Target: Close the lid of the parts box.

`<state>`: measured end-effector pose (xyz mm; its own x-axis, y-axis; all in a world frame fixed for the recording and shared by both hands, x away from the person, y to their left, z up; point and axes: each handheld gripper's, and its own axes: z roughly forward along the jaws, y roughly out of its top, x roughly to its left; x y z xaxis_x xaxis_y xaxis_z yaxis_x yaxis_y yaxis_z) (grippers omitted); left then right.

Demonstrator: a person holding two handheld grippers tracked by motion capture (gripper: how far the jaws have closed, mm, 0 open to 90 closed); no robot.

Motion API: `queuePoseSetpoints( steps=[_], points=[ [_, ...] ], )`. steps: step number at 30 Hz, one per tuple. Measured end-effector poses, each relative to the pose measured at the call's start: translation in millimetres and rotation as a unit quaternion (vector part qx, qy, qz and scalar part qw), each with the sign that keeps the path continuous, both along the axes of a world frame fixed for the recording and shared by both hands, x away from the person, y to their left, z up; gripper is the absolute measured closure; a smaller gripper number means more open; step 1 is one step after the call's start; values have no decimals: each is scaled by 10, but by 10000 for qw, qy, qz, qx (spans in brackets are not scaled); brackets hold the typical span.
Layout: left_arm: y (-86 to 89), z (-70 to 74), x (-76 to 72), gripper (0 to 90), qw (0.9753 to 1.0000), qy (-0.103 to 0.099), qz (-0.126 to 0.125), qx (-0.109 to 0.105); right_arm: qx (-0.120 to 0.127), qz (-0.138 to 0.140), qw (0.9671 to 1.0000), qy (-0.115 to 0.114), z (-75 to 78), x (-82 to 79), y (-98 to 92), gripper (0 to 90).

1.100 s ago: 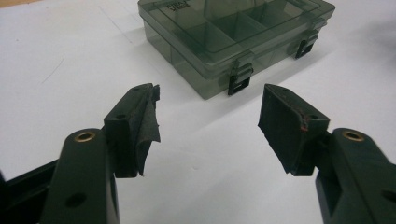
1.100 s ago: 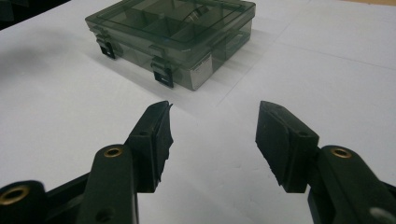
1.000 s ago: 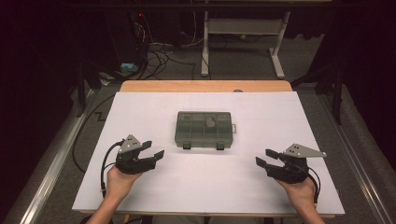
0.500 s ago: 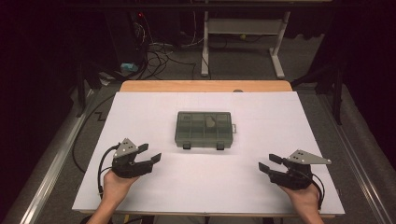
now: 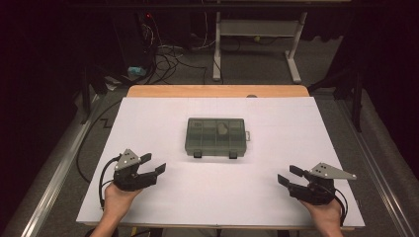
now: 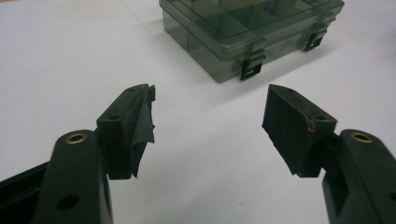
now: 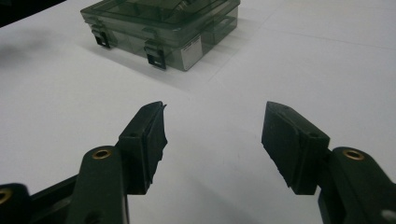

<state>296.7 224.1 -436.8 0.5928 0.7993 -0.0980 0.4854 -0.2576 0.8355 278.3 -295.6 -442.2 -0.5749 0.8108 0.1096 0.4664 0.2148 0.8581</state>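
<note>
Change noted against the two earlier high-view pictures: both hands have drawn back slightly toward the near edge of the table [image 5: 148, 113], the left tool [image 5: 154, 165] settling lower and the right tool [image 5: 289, 175] shifting a little outward. The box [image 5: 216, 137] has not moved. Judgement: no contact has been made and the work on the box has not begun; this reads as a ready stance.

Box: closed, lid down, two dark latches on its near side, at the middle of the table, well apart from both tools.

Left tool: jaws spread wide, holding nothing, aimed forward and inward at the box [image 6: 252, 32]. The left hand [image 5: 116, 197] grips it from behind, low over the table.

Right tool: jaws likewise spread and empty, pointing inward toward the box [image 7: 163, 28]. The right hand [image 5: 323, 212] sits near the table's front edge.
</note>
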Motion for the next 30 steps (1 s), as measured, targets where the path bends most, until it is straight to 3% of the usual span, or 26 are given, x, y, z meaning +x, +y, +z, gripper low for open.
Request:
queuePoseSetpoints(
  steps=[9,30],
  points=[
    [107,-45,-36,328,9996,-5,164,-229,43,-63,10000,-35,-32,-44,-52,378],
    [191,-149,-44,325,9990,20,338,-278,220,-296,9993,-71,-112,-97,-202,339]
  ],
)
